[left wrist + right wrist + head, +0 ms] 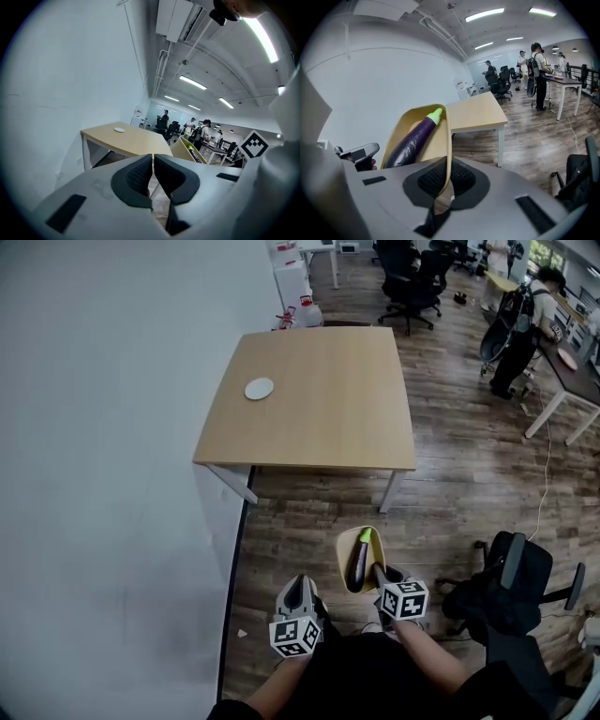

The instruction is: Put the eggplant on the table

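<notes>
A dark purple eggplant (359, 562) with a green stem lies in a shallow wooden bowl (344, 570) held over the floor, short of the table (319, 399). My right gripper (378, 571) is shut on the bowl's near rim. In the right gripper view the rim (448, 140) runs between the pads, with the eggplant (412, 140) just to its left. My left gripper (300, 583) hangs beside the bowl, to its left. Seen in its own view, the left gripper (153, 161) is shut, with nothing between its pads. The light wooden table (126, 140) stands ahead.
A small white disc (259, 388) lies on the table's left part. A white wall (112, 474) runs along the left. A black office chair (511, 587) stands at the right. A person (525, 324) stands beside another desk at the back right, with more chairs (412, 282) behind.
</notes>
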### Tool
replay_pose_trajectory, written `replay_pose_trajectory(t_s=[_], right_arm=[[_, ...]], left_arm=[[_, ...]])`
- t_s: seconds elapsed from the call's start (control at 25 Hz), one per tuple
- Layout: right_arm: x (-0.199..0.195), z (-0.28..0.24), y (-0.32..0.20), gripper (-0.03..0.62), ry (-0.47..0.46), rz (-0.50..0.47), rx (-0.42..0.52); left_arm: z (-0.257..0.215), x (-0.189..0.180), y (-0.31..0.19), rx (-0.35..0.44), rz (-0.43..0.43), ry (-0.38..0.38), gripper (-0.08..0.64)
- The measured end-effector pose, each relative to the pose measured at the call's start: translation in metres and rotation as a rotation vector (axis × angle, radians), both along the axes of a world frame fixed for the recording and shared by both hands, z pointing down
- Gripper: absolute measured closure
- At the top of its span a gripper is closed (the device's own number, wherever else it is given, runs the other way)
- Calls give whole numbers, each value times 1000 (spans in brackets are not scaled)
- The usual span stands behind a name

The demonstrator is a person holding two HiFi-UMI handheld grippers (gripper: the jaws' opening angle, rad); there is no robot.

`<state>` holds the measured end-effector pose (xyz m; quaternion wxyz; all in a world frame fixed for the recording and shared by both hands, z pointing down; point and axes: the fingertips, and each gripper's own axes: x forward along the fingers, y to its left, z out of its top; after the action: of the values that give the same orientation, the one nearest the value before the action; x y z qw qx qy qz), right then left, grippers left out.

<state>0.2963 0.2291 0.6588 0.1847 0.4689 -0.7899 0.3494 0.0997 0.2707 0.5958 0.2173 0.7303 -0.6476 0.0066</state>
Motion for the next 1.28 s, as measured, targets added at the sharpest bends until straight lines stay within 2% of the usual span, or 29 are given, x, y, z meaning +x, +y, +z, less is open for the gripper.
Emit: replay_pose_trajectory(t_s=[0.24, 0.52, 0.8, 1.0, 1.28], right_arm=[[-66, -15, -77, 531, 25, -13, 29], [-144, -25, -147, 531, 20, -6, 39], [-195, -28, -186, 531, 53, 12, 25], [-226, -27, -207, 531, 64, -1, 31], [-261, -10, -250, 531, 87, -37, 13]], left_arm=[[-8, -56, -53, 20, 43, 26, 537], [5, -133, -102, -14, 74, 50, 537], [-5, -193, -150, -22, 74, 140, 537], [-6, -228, -175, -10, 50, 141, 537], [4, -258, -204, -19, 13, 142, 537]])
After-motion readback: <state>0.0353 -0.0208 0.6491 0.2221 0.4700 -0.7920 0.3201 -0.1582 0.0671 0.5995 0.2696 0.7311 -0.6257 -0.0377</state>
